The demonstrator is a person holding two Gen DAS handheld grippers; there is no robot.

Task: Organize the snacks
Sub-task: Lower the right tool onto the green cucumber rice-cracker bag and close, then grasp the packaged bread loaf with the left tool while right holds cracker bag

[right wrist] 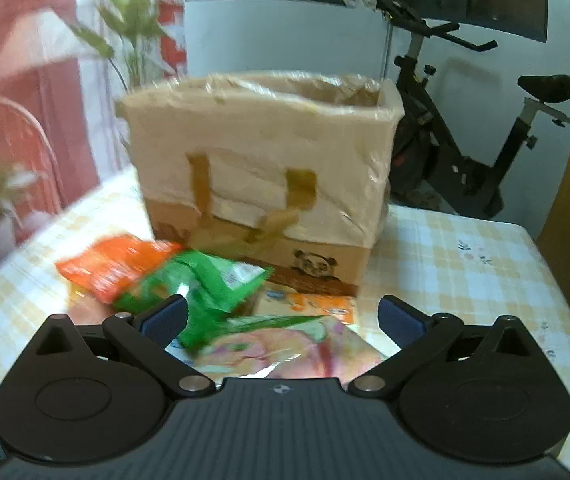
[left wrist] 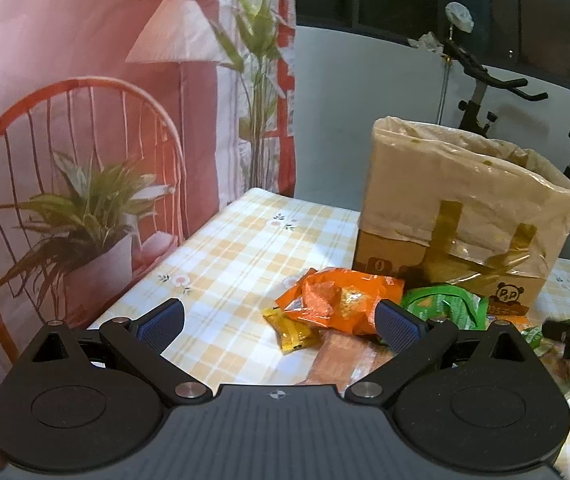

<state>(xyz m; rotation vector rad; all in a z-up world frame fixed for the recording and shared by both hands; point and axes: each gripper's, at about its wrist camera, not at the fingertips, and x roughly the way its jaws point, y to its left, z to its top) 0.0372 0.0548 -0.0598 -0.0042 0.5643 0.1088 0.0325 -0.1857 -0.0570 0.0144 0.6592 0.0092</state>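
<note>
Both cameras sit just behind their own jaws and look forward along them, low over the table and angled slightly down. The left wrist view stands further left, facing the cardboard box at a slant so that its front and left faces both show, with the printed backdrop filling the left half. The right wrist view faces the box almost square on and closer, and it is blurred. Both views share the box, the orange snack bag, the green snack bag, the checked cloth and the exercise bike behind.
</note>
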